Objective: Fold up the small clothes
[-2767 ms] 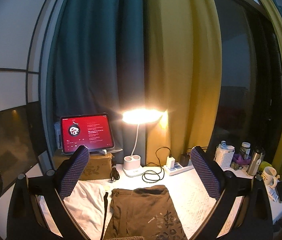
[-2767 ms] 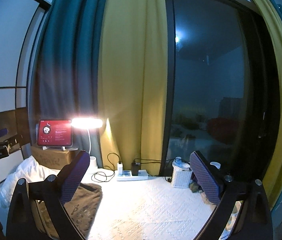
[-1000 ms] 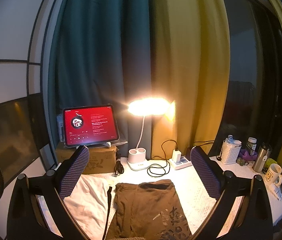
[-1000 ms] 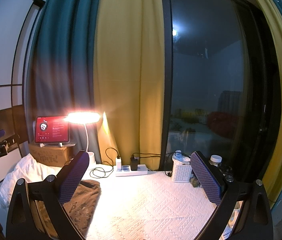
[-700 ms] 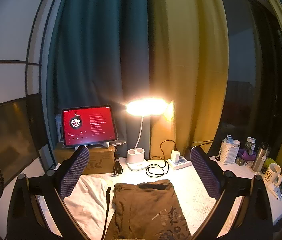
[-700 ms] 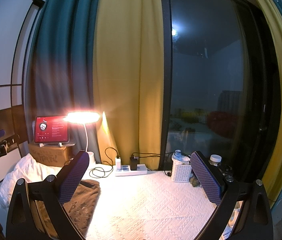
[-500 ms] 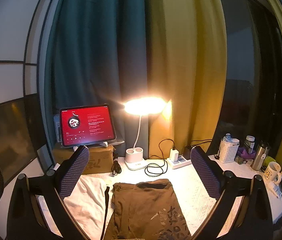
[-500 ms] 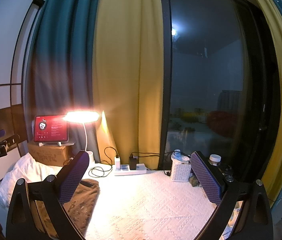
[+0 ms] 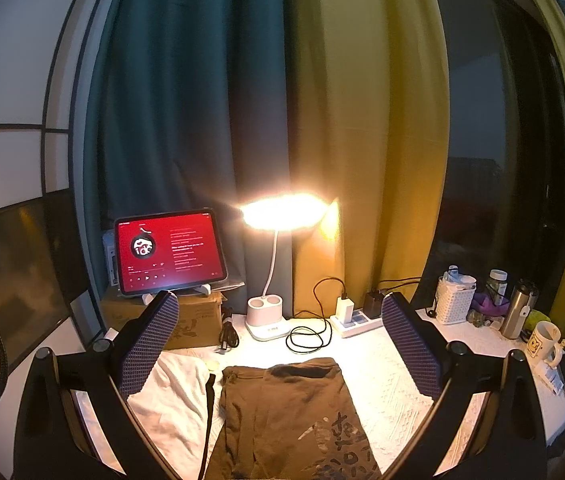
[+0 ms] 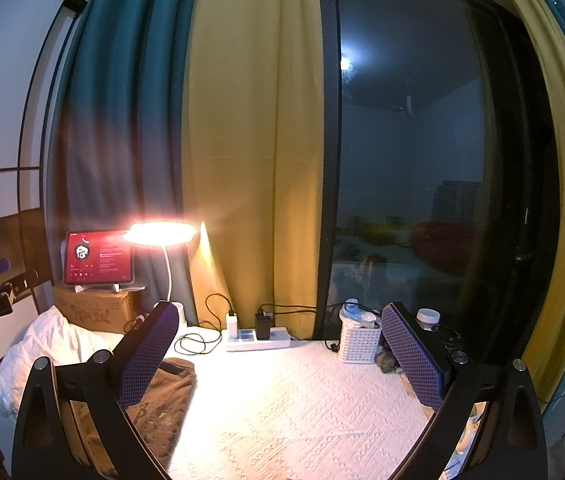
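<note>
the brown garment (image 9: 286, 412) lies flat on the white textured cloth (image 10: 302, 408) that covers the tabletop, its gathered waistband at the far end toward the lamp and its printed part running off the near edge of the left wrist view. its long axis runs from near to far, almost straight along the left gripper's line of sight, with a slight lean. in that view it sits between and below the spread fingers of the left gripper (image 9: 278, 344), touching neither. the left jaws are released, wide apart, with nothing between them. in the right wrist view the same garment shows at lower left, partly hidden behind the left finger of the right gripper (image 10: 278, 348); most of what lies ahead of this gripper is bare cloth. the right jaws are also released and hold nothing.

just beside the garment on its left lies a crumpled white fabric (image 9: 170, 396), with a dark strap (image 9: 209, 408) running between the two. beyond the waistband stand a lit desk lamp (image 9: 270, 264), a coiled black cable (image 9: 308, 336) and a power strip (image 9: 356, 320). a tablet (image 9: 168, 251) with a red screen is propped on a cardboard box (image 9: 186, 320) at far left. a white basket (image 9: 454, 300), a metal flask (image 9: 518, 310) and a mug (image 9: 544, 340) stand at far right.
</note>
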`<action>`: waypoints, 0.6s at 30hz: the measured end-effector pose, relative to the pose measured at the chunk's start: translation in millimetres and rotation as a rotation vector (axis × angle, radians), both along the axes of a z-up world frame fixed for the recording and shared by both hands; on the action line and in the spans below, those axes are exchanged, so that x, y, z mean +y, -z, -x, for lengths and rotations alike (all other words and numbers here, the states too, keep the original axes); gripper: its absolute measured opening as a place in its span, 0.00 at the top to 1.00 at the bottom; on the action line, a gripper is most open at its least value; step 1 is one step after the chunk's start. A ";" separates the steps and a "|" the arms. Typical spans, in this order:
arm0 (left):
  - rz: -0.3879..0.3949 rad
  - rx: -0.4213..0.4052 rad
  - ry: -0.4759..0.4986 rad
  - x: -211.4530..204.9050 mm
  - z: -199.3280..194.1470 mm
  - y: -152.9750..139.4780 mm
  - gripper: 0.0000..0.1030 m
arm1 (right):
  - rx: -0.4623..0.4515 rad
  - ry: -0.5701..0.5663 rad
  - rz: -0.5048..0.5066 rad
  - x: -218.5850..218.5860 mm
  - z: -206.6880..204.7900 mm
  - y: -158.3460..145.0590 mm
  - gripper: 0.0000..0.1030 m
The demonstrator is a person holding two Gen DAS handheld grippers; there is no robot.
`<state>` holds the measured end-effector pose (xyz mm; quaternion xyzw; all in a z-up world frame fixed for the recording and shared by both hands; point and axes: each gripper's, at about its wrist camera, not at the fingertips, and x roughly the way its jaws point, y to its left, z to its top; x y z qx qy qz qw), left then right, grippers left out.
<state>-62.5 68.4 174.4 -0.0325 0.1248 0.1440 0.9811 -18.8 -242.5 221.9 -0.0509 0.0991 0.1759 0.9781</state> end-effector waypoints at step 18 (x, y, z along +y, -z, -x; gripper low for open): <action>-0.015 -0.011 0.018 -4.4 -1.5 2.1 0.02 | 0.002 -0.001 0.000 -0.3 -1.4 -0.7 0.01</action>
